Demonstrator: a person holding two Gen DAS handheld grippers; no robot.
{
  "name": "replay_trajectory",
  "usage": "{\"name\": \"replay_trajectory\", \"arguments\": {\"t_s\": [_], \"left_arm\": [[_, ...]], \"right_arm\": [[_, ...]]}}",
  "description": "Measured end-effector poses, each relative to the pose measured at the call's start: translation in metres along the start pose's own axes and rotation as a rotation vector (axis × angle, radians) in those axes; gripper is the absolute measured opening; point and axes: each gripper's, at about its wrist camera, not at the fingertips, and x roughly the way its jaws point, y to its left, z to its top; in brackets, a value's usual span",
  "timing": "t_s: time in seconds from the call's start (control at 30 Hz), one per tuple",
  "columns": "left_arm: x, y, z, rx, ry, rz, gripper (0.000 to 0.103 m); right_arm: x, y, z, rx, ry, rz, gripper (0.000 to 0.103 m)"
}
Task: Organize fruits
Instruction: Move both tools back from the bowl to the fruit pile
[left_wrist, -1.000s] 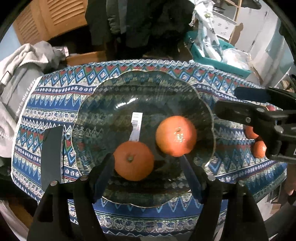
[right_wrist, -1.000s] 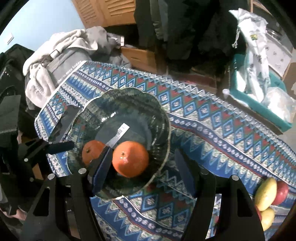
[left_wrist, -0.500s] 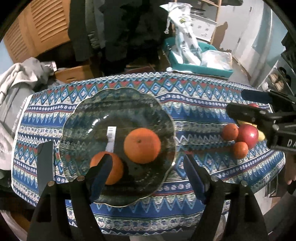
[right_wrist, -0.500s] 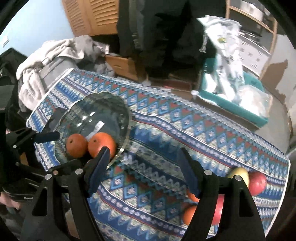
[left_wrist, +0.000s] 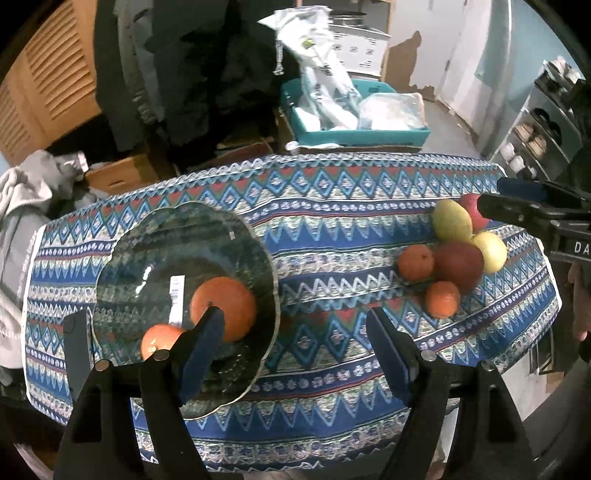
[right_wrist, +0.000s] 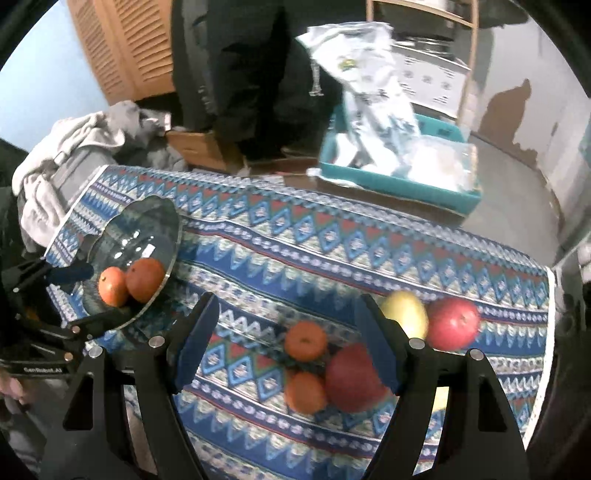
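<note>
Left wrist view: your left gripper (left_wrist: 295, 339) had swung off the glass bowl (left_wrist: 122, 258), jaws wide and empty; two oranges (left_wrist: 225, 295) stayed inside; right wrist view: your right gripper (right_wrist: 288, 332), empty too, had reached the loose fruit pile (right_wrist: 354, 373).

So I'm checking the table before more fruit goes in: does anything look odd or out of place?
One thing: the scalloped clear glass bowl has a white barcode sticker on its bottom, beside the two oranges. Otherwise nothing is spilled or damaged; the remaining fruit pile sits loose on the patterned tablecloth.
</note>
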Motion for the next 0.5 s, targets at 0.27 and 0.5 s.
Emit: {"name": "replay_trajectory", "arguments": {"t_s": [0.27,0.5], "left_arm": [[0.008,-0.031,0.009,0.051,0.005,-0.007,0.080],[0.021,-0.060,0.022,0.094,0.012,-0.006,0.080]], "right_arm": [[-0.005,-0.047,-0.020,0.059,0.025,-0.031,0.078],[0.004,-0.089,-0.040,0.109,0.067,-0.064,0.078]]}}
